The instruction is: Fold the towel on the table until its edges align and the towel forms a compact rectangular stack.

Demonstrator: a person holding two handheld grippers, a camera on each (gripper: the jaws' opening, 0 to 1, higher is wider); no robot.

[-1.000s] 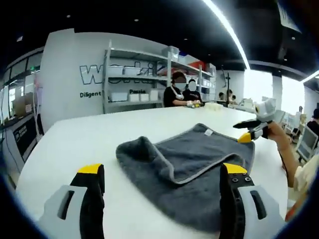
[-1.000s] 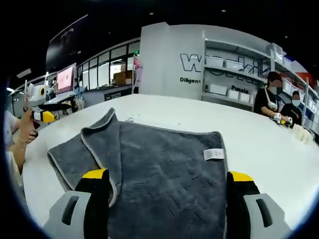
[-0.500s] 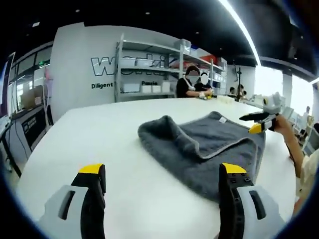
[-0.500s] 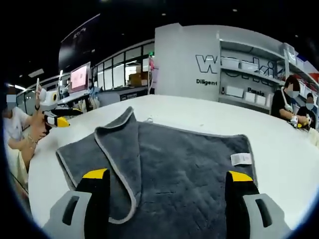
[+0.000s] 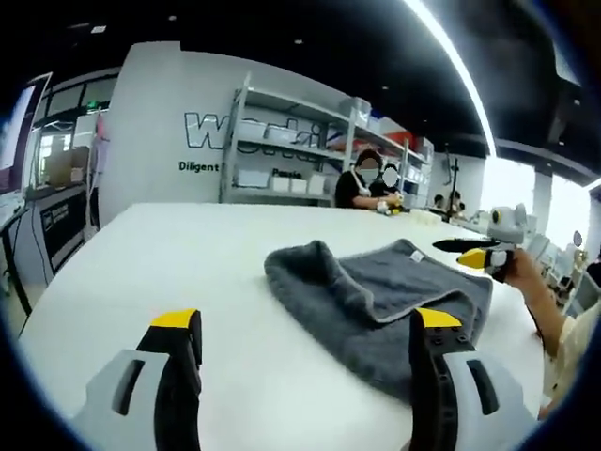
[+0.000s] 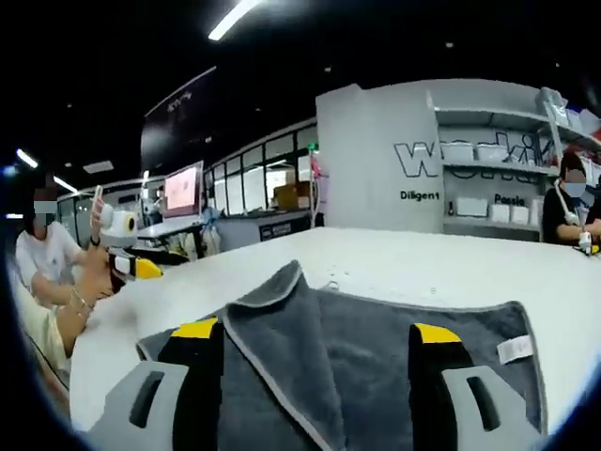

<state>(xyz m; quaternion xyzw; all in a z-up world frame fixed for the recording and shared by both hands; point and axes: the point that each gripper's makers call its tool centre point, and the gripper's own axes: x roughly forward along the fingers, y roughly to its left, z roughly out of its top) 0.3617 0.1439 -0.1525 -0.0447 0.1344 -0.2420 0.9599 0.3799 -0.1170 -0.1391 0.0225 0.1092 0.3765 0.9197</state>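
A dark grey towel [image 5: 376,296] with pale edging lies on the white table [image 5: 188,263], one corner flipped over onto itself. Its white label [image 6: 515,349] sits at the far right corner. My left gripper [image 5: 307,319] stands open above the bare table, left of the towel's humped fold. My right gripper [image 6: 315,331] is open too, low over the towel [image 6: 376,348], with nothing between its fingers. In the left gripper view the right gripper [image 5: 462,252] hovers in a hand beyond the towel's far side. The left gripper [image 6: 141,261] appears at the left of the right gripper view, held off the table edge.
Metal shelving [image 5: 282,141] with white boxes stands against a lettered wall behind the table. Two people [image 5: 368,183] work at the table's far end. A monitor [image 6: 183,193] and glass-walled rooms lie beyond the left table edge [image 6: 103,329].
Both cameras have shifted: the right gripper view has dropped lower and tilted up, the left gripper view has swung slightly. The towel lies as it did, and both grippers stay open.
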